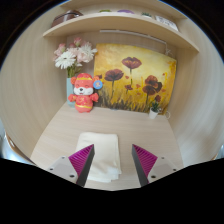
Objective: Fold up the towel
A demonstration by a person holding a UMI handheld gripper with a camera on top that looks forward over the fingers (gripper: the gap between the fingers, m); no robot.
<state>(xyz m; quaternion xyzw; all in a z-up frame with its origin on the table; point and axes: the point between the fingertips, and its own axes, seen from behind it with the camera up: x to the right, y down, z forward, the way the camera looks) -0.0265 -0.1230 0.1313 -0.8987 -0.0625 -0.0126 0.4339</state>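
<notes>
A white towel [99, 156] lies folded flat on the light wooden table [135, 128], with layered edges at its near side. My gripper [112, 163] hovers above it with the fingers wide apart and nothing between the pads. The left finger's pink pad [82, 159] is over the towel's left edge and the right finger's pad [143, 158] is to the right of the towel. The towel's near edge sits between the fingers.
A red and white plush toy [84, 91] stands at the back left of the table under a bunch of pale flowers [73, 55]. A painting of poppies [135, 79] leans against the back wall. A shelf [110, 22] with dishes runs above.
</notes>
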